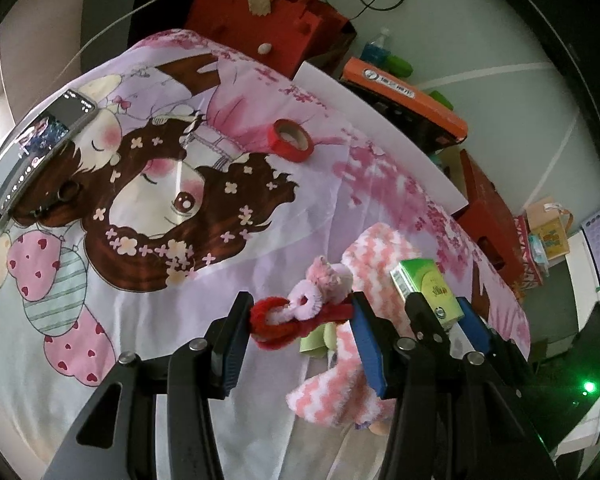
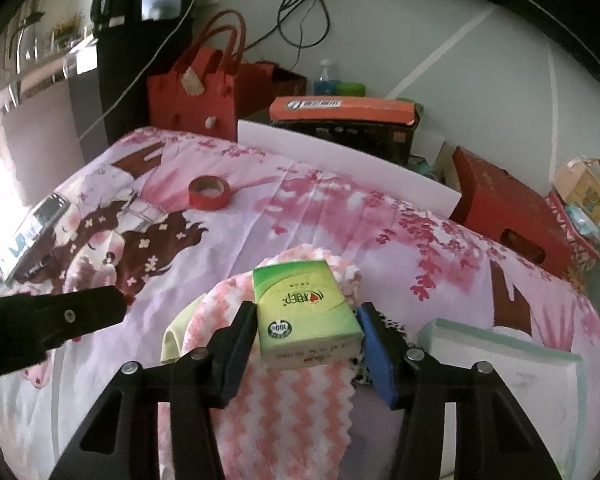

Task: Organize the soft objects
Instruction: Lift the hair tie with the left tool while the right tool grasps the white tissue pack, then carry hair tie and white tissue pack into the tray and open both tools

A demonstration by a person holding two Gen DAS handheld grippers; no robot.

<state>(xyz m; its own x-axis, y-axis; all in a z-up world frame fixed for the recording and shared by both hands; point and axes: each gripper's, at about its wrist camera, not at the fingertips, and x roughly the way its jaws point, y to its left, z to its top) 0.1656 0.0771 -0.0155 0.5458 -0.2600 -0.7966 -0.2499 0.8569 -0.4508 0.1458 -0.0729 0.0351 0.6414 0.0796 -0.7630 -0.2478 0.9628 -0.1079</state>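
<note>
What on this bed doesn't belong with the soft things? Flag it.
Two hard items stand out: a red tape roll lying alone on the cartoon sheet, and a phone at its left edge. The green tissue pack sits between the right gripper's fingers over the pink-and-white zigzag cloth.

Twin wrist views, close, bedspread (image 1: 260,248) shared

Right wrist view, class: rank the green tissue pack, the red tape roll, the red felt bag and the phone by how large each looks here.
1. red felt bag
2. green tissue pack, though it is nearest the camera, so this is unsure
3. phone and red tape roll look about alike; unranked.
</note>
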